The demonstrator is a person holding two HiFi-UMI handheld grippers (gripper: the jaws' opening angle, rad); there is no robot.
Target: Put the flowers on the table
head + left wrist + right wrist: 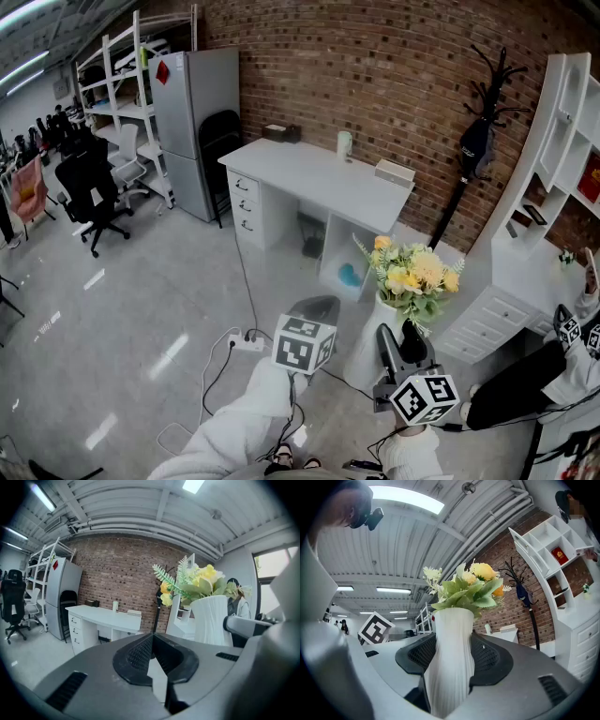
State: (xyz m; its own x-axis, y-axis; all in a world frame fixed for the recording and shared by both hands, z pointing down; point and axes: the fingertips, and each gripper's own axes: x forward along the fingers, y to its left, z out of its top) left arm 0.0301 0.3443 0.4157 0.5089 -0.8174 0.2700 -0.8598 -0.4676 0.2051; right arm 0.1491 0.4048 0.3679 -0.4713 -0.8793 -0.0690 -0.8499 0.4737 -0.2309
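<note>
Between the jaws of the right tongs (401, 349) stands the white vase (452, 667) of flowers (466, 590), clamped at its narrow waist. It looks top-heavy, so carry it upright and slowly to the table (319, 173) well ahead. The right tongs point level. The left tongs (152, 641), closed on nothing, dip slightly alongside.

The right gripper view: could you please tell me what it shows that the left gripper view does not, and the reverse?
Only the right gripper view shows the right gripper closed on the white vase, with a marker cube further left. Only the left gripper view shows the left gripper, jaws together with nothing between them, and the desk drawers. Both show the vase with its yellow flowers, the white desk and the brick wall.
</note>
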